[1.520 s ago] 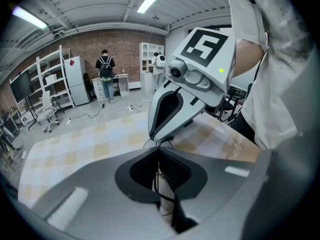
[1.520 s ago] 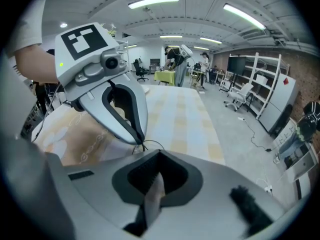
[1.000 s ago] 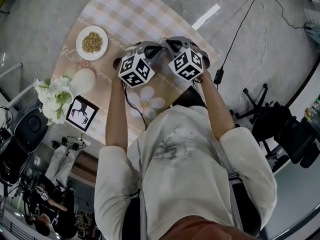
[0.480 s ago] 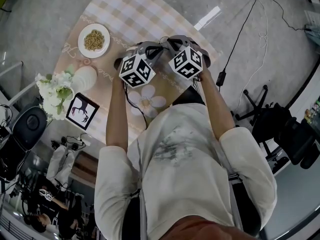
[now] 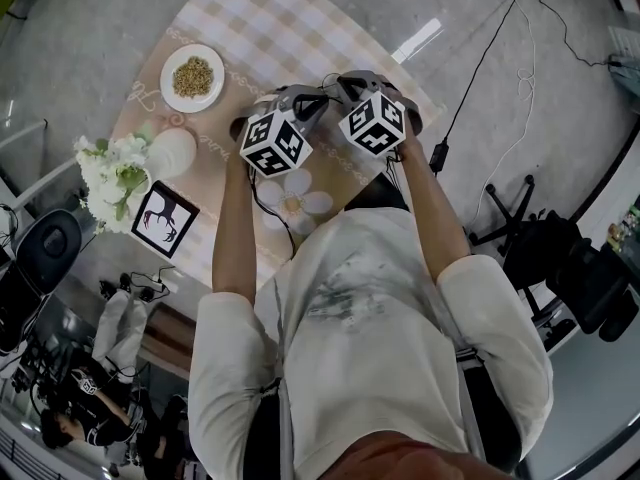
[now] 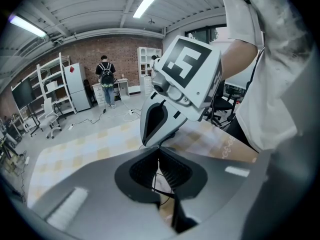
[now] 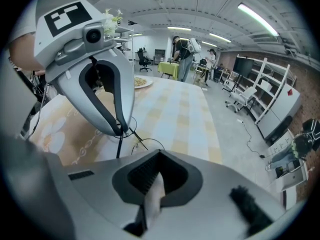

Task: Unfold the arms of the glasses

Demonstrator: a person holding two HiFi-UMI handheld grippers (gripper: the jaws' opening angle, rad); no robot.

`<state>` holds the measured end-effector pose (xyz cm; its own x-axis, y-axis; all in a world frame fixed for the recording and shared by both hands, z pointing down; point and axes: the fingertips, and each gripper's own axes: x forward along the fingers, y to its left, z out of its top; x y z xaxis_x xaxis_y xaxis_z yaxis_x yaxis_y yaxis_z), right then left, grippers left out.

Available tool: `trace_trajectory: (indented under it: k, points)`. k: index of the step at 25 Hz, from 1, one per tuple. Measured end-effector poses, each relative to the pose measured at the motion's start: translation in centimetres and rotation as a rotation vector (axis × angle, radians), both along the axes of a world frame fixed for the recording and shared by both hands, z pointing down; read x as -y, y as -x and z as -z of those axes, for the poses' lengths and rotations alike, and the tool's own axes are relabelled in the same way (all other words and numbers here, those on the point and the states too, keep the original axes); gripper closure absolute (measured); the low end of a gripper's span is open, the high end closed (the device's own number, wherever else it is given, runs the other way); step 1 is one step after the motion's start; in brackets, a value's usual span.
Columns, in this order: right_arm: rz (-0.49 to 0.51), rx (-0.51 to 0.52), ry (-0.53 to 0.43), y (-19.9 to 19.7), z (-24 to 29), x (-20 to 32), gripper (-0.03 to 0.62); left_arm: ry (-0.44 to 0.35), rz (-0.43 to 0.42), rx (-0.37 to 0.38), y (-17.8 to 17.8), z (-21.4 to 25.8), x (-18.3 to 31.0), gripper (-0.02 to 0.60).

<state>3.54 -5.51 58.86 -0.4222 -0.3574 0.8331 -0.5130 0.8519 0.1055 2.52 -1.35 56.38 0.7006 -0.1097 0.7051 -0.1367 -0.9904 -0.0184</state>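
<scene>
The glasses (image 7: 145,145) are thin black wire ones, held in the air between both grippers above the table. In the right gripper view, my left gripper (image 7: 121,130) pinches the wire frame by one round lens, and a thin arm hangs down from the pinch. In the left gripper view, my left gripper (image 6: 159,159) is shut with a thin wire (image 6: 161,181) running between its ridged pads. My right gripper (image 7: 159,171) is shut on a pale, blurred strip that looks like part of the glasses. In the head view, the left gripper (image 5: 308,101) and right gripper (image 5: 340,90) meet tip to tip, hiding the glasses.
A checked tablecloth (image 5: 260,28) covers the table. On it stand a white plate of grains (image 5: 192,77), a white vase (image 5: 168,154) with flowers (image 5: 112,180) and a small framed picture (image 5: 163,218). Cables and an office chair (image 5: 520,218) are on the floor to the right.
Both grippers stay together in the same place, still shut. Only the head view has drifted slightly.
</scene>
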Motion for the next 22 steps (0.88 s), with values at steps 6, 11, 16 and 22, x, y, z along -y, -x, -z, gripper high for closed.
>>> trace_trajectory:
  k: [6, 11, 16, 22]
  points:
    - [0.003, -0.012, 0.0, 0.0, 0.0, 0.0, 0.579, -0.005, 0.003, -0.006, 0.2, 0.4, -0.2, 0.563]
    - [0.0, -0.016, 0.003, 0.0, -0.1, 0.1, 0.579, -0.005, 0.007, -0.019, 0.5, 0.6, -0.3, 0.563]
    - [-0.01, -0.013, 0.007, 0.1, 0.0, 0.1, 0.579, 0.0, 0.019, -0.033, 1.0, 0.9, -0.5, 0.563]
    - [-0.008, -0.019, 0.004, 0.2, 0.0, 0.1, 0.579, -0.002, 0.028, -0.047, 1.2, 1.3, -0.8, 0.562]
